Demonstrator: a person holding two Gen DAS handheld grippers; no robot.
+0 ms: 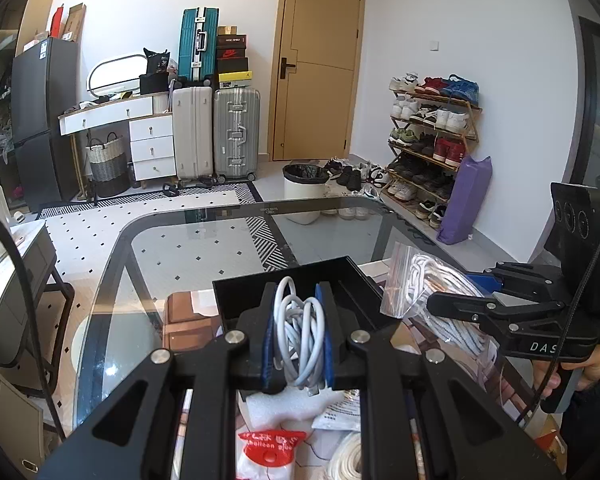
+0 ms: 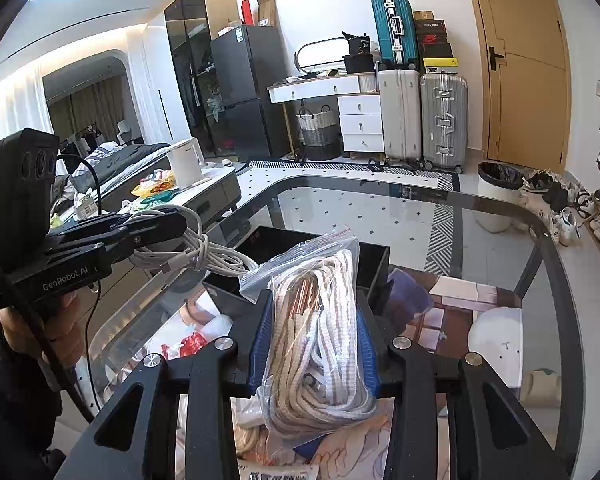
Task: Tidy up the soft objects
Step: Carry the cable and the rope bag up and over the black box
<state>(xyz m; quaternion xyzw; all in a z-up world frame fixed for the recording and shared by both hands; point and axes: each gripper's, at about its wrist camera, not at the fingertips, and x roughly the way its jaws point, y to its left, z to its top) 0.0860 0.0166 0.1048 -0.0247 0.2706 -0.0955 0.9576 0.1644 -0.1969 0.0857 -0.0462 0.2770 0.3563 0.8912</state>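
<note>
The left gripper (image 1: 296, 336) is closed on a coiled white cable (image 1: 298, 332), which is pinched between the blue pads (image 1: 269, 344) and held clear of the table. The right gripper (image 2: 314, 344) is closed on a clear zip bag of striped rope (image 2: 320, 320); its jaws stand wider because of the bag's bulk. Both loads are carried above the near part of the glass table (image 1: 172, 240), just short of the black open box (image 1: 288, 292), which appears to be the receiving container.

Procedure for the step in hand, as judged from the layout:
- Each load is to be brought over the box opening before release, so that no loop or bag corner is left hanging across the rim.
- One load is to be lowered at a time; the two grippers are near each other, and the box opening seems narrow for both together.
- The loose cable end (image 2: 168, 266) is to be watched, since it trails below the coil and could catch on the box wall.

Clearance:
- The far half of the glass table is bare, and free room is available there.
- The near side is crowded with packets, among them a red-labelled packet (image 1: 270, 446) and a white rope coil (image 1: 346, 460); low passes there are to be avoided.
- The rounded far edge of the table is well apart from the work area.
</note>
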